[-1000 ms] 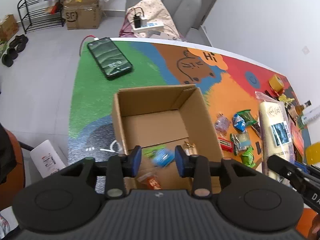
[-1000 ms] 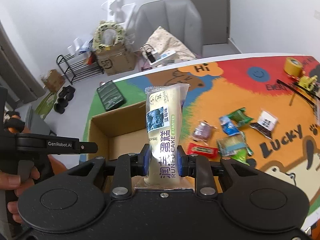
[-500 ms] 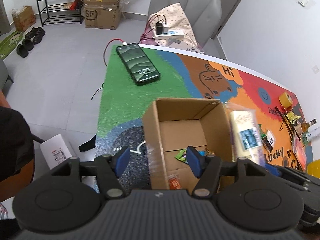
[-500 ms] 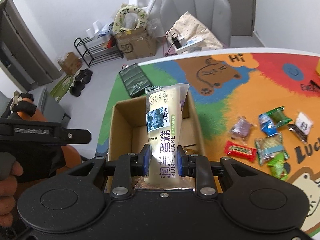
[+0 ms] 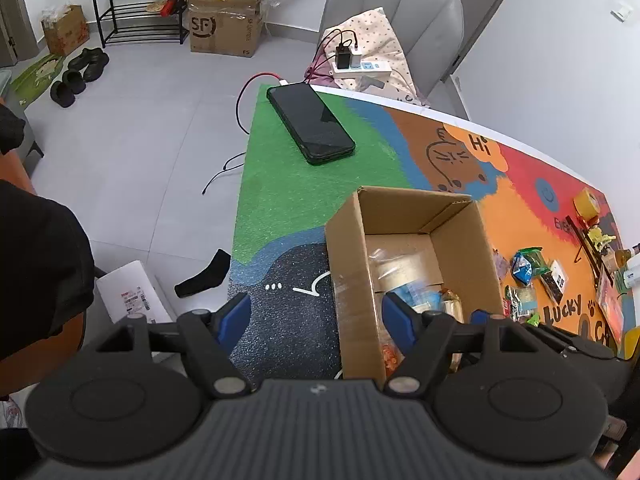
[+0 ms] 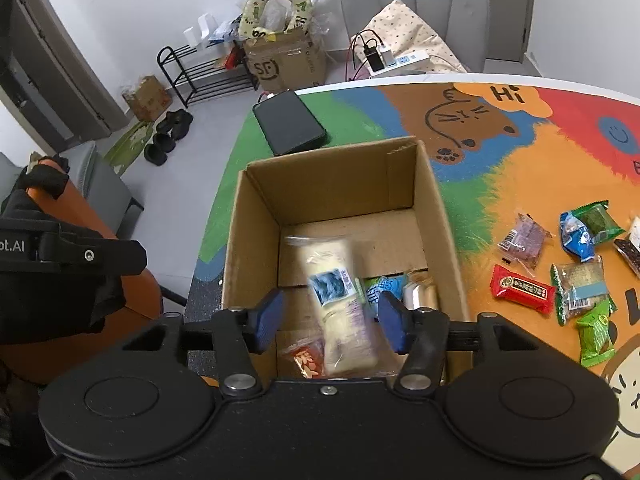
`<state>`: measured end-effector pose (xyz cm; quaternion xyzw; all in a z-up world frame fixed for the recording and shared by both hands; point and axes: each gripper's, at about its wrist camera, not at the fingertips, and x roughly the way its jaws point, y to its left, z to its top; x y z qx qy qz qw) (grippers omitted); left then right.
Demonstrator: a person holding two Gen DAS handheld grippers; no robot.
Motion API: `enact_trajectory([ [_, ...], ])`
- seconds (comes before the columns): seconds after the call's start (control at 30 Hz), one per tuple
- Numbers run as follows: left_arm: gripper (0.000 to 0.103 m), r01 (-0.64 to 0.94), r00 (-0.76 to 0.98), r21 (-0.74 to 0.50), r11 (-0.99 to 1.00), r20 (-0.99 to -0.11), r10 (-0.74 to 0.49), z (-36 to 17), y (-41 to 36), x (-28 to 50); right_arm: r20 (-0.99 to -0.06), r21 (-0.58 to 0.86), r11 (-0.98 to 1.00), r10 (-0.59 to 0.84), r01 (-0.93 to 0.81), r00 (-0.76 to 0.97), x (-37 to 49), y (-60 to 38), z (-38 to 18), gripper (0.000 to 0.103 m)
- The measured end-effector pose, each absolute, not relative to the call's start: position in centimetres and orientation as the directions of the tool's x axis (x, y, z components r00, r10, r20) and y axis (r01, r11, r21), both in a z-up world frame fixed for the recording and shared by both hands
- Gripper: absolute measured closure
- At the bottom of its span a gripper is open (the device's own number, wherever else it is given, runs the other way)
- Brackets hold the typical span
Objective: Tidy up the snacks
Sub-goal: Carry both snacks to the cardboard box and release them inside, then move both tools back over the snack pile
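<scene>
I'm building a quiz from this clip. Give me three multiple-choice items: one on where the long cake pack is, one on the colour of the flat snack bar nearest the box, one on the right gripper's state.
1. Where is the cake pack?
A. inside the cardboard box
B. on the phone
C. on the chair

2. What colour is the snack bar on the mat, nearest the box?
A. blue
B. red
C. white

3. How is the right gripper?
A. shut on the pack
B. shut on nothing
C. open

Answers: 1 A, the pack lies within the box walls. 2 B, its wrapper is red. 3 C, its blue fingers stand apart on either side of the pack.
</scene>
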<state>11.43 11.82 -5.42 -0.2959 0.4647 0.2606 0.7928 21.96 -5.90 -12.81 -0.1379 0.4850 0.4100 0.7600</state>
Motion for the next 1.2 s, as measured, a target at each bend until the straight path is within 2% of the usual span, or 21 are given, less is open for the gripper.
enact_trajectory([
  [0.17,0.030,-0.668,0.444,-0.233,0.707,-0.887,0.127,-5.2,11.1,12.0,-0.852,0.184,0.650,0.480,-0.737,0.211,22.2,-7.8,-12.2,0.049],
  [0.27,0.024,-0.650,0.456,-0.242,0.720,-0.883,0.115,-5.0,10.4,12.6,-0.851,0.183,0.674,0.472,-0.716,0.228,22.6,-9.2,-11.7,0.042],
  [0.47,0.019,-0.596,0.481,-0.267,0.757,-0.874,0.070,-4.9,8.3,14.8,-0.851,0.174,0.727,0.451,-0.664,0.270,23.5,-13.1,-10.5,0.037],
  [0.6,0.018,-0.540,0.495,-0.282,0.793,-0.869,0.028,-4.7,6.5,16.6,-0.842,0.166,0.766,0.438,-0.621,0.315,24.1,-15.8,-9.8,0.026],
  [1.2,0.017,-0.314,0.514,-0.307,0.899,-0.850,-0.110,-4.4,0.1,22.8,-0.849,0.181,0.912,0.334,-0.369,0.409,25.6,-24.7,-10.7,0.027],
])
